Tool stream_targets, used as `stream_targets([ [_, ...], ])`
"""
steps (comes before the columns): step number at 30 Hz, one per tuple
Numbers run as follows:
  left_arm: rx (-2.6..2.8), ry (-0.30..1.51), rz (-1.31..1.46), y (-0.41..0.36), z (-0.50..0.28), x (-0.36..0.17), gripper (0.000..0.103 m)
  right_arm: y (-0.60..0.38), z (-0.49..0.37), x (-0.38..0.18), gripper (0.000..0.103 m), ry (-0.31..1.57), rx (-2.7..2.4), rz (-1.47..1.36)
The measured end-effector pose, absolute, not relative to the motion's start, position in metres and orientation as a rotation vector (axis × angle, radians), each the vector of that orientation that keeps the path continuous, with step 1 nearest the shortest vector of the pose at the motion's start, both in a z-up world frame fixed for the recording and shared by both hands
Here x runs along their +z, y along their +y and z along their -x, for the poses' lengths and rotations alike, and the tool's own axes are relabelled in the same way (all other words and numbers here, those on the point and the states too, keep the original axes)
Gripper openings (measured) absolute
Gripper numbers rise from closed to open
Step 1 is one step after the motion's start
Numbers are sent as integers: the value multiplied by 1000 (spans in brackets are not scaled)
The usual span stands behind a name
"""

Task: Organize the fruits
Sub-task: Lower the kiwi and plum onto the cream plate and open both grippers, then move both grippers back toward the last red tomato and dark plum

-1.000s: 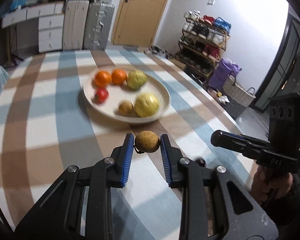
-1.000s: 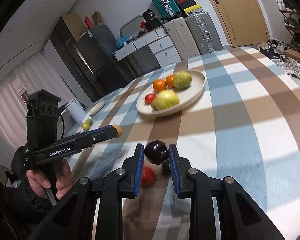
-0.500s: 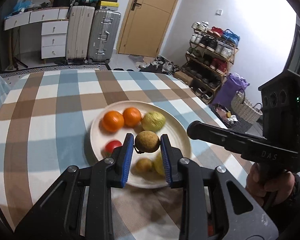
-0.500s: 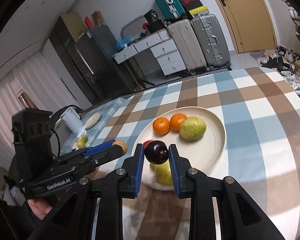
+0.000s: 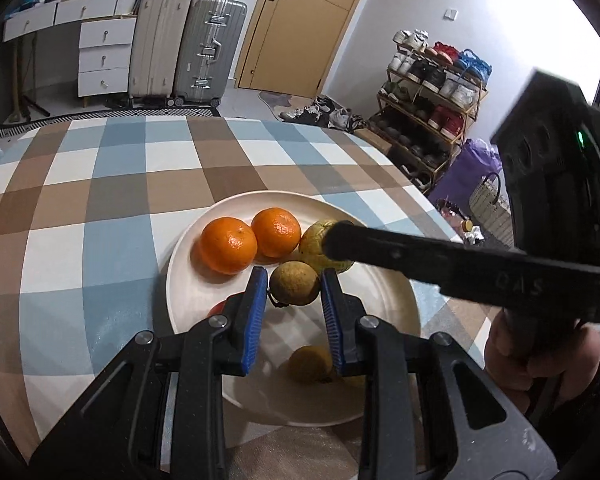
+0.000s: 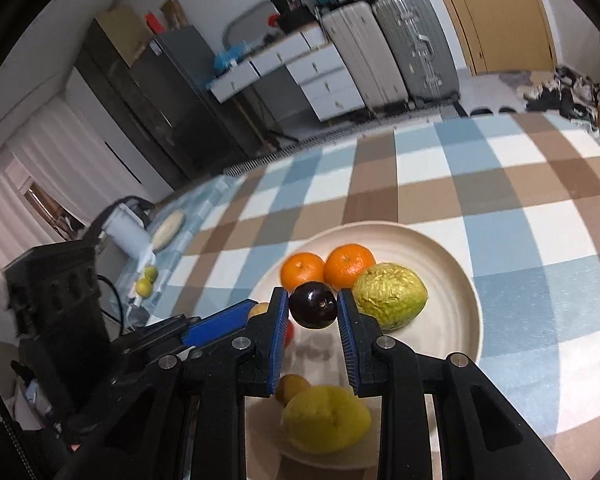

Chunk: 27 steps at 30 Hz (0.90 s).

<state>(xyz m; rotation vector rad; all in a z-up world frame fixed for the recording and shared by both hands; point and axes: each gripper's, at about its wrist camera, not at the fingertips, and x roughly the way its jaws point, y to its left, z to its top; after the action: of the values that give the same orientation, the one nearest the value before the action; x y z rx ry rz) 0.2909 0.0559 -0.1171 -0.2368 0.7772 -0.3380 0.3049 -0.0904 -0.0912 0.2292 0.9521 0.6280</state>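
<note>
so the table (image 5: 112,184) has a blue, brown and white checked cloth, with a big cream plate (image 5: 188,280) sitting on it. Over at 9 o'clock in the right wrist view, a small flat disc (image 6: 168,229) and two little yellow-green fruits (image 6: 147,282).

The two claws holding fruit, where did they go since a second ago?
Both came forward from the bare tablecloth to over the round cream plate. The left claw keeps its small brownish round fruit, the right claw its dark purple round fruit. The plate's fruits stayed put.
</note>
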Motion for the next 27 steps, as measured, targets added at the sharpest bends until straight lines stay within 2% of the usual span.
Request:
stream_targets([
  [12,-348,786,259,58,-299,-131,25,-64,-322,-100,26,998,619,-161],
  [14,-343,793,249,58,-298,-132,25,-66,-322,-100,31,990,615,-169],
  [17,-342,787,261,60,-295,-130,36,-68,-319,-96,40,972,631,-181],
  [19,-331,764,252,60,-287,-124,54,-76,-313,-88,49,937,634,-198],
  [22,-313,738,241,61,-275,-114,71,-89,-301,-76,54,885,626,-216],
  [23,-308,730,237,60,-269,-110,72,-96,-295,-72,55,865,616,-227],
  [26,-285,713,221,58,-255,-98,76,-113,-278,-63,71,827,604,-258],
  [27,-282,708,219,57,-249,-94,80,-120,-271,-59,75,810,594,-271],
])
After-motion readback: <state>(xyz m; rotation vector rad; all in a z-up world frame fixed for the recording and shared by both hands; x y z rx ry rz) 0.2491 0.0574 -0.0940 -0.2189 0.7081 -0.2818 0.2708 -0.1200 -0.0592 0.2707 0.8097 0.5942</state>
